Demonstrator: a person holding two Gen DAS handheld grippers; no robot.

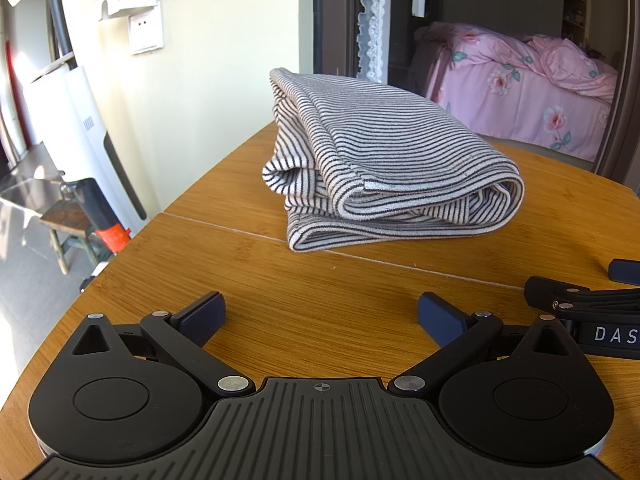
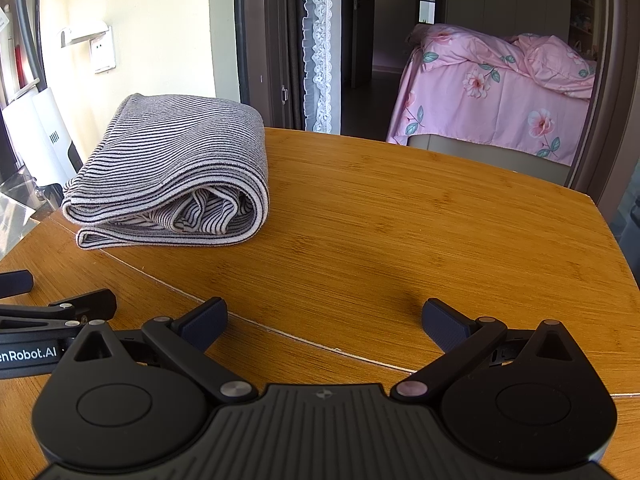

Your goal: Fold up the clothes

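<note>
A black-and-white striped garment [image 1: 384, 160] lies folded in a compact bundle on the wooden table [image 1: 320, 288]. It also shows in the right wrist view [image 2: 172, 176], at the far left of the table [image 2: 400, 220]. My left gripper [image 1: 322, 316] is open and empty, low over the table, short of the bundle. My right gripper [image 2: 326, 322] is open and empty, to the right of the bundle and nearer than it. Each gripper shows at the edge of the other's view: the right one [image 1: 580, 300], the left one [image 2: 60, 308].
A seam [image 1: 400, 264] runs across the tabletop in front of the bundle. The table edge [image 1: 132, 236] curves along the left, with a wooden stool [image 1: 66, 220] and a white appliance [image 1: 80, 132] beyond it. A doorway shows a bed with pink floral bedding [image 2: 500, 92].
</note>
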